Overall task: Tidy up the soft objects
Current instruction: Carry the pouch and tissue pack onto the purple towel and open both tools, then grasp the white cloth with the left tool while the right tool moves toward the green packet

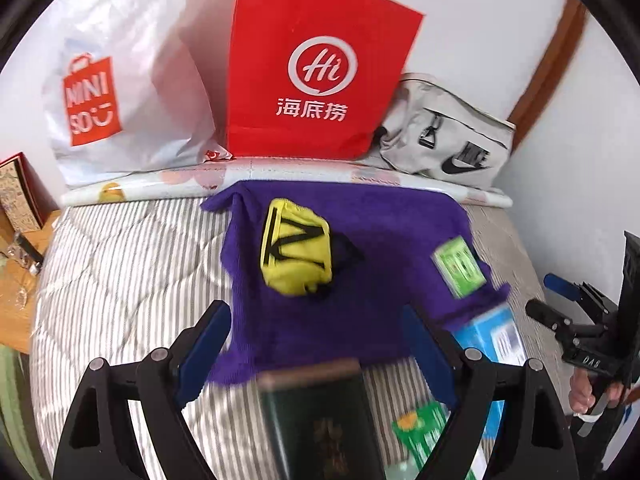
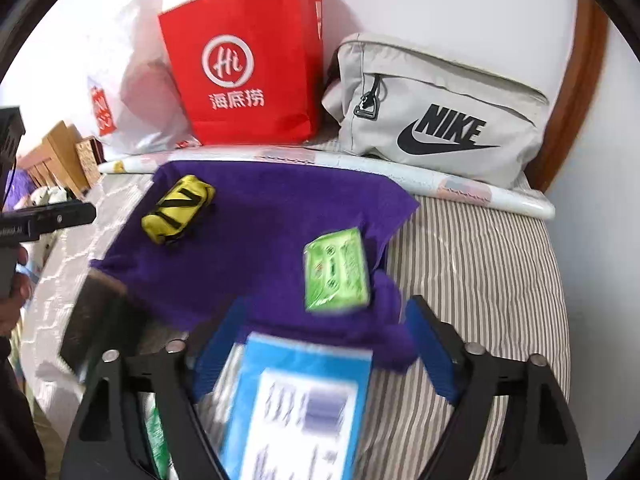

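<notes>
A purple towel [image 1: 340,280] [image 2: 260,240] lies spread on the striped bed. On it sit a yellow pouch with black stripes [image 1: 296,256] [image 2: 178,210] and a green tissue pack [image 1: 460,272] [image 2: 336,276]. My left gripper [image 1: 316,336] hangs open above the towel's near edge, over a dark green booklet [image 1: 320,420]; its pads touch nothing. My right gripper [image 2: 324,344] is open over the towel's near right corner. A blurred blue box [image 2: 300,400] [image 1: 492,336] lies below and between its fingers, untouched. Each gripper shows at the edge of the other's view.
A red paper bag [image 1: 316,68], a white plastic shopping bag [image 1: 120,80] and a grey Nike bag [image 2: 432,116] stand against the wall behind a rolled mat [image 1: 280,176]. A green packet [image 1: 420,440] lies near the booklet. Wooden furniture [image 1: 16,300] borders the bed's left.
</notes>
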Motion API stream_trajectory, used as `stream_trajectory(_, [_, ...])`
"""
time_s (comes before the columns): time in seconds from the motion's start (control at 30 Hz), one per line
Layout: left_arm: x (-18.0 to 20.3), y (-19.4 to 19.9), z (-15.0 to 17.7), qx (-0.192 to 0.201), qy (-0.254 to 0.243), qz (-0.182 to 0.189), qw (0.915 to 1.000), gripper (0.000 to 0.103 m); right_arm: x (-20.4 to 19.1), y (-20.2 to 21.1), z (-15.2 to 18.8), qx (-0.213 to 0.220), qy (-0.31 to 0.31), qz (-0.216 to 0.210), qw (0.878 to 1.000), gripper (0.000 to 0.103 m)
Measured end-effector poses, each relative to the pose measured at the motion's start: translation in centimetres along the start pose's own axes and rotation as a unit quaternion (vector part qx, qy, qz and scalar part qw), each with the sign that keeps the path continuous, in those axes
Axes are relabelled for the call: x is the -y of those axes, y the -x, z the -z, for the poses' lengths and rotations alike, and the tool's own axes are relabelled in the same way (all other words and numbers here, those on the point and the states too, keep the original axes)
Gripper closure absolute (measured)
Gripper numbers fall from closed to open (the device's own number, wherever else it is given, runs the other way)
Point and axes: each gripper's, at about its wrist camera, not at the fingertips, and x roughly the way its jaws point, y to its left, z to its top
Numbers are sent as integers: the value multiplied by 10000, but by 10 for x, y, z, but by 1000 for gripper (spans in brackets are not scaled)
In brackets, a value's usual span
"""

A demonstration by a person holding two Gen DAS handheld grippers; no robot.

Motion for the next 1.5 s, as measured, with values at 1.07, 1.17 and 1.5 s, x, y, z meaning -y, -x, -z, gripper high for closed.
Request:
stream_trajectory(1.07, [-5,17,191,-102,93,73,9999,30,-53,106,174,662,-101,-277,9974,11])
stream_trajectory(1.17, [4,8,195,-61,-270,-251,9993,37,-53,108,185,686,-54,-246,9973,11])
stream_trajectory(1.5, [-9,-2,198,13,75,-67,9999,57,-53,96,200,509,-67,-349,9981,11])
